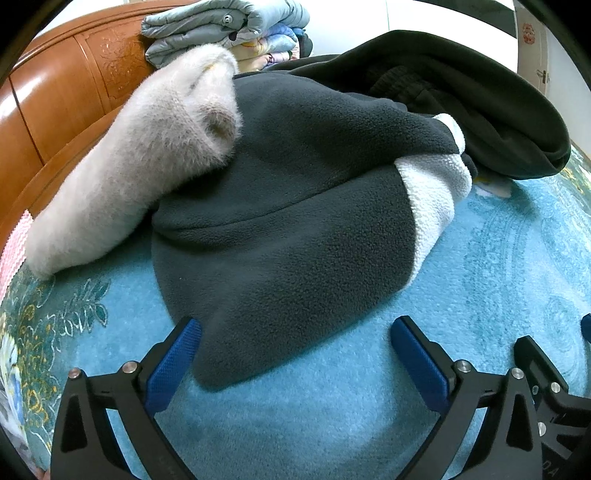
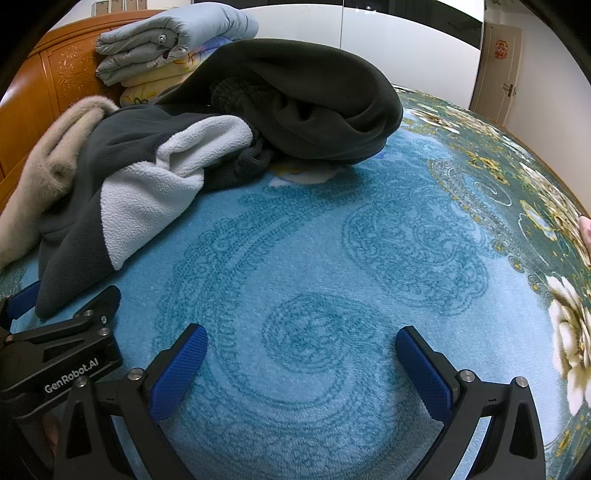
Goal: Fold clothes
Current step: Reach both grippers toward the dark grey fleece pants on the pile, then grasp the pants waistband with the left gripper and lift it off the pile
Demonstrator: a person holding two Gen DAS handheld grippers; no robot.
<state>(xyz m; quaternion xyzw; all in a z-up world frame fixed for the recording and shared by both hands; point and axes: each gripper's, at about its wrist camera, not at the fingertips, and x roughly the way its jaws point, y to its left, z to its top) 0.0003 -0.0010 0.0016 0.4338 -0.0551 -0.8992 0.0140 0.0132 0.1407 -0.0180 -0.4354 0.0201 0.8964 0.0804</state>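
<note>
Sweater [image 1: 122,177] overlaps fleece [image 1: 280,221]; quilts [image 1: 229,26] behind.

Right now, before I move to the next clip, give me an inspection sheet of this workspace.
Surface: blue patterned bed cover, floral border at right.
Job's things: dark grey fleece with white lining, unfolded; beige fuzzy sweater lapping onto its left side; black garment heaped behind.
Clutter: folded quilts stacked by the headboard.
Grippers: left gripper open, the fleece hem between its fingers, not clamped; right gripper open over bare cover.
Cables: nothing seen.
Surroundings: carved wooden headboard, white wall, door.
</note>
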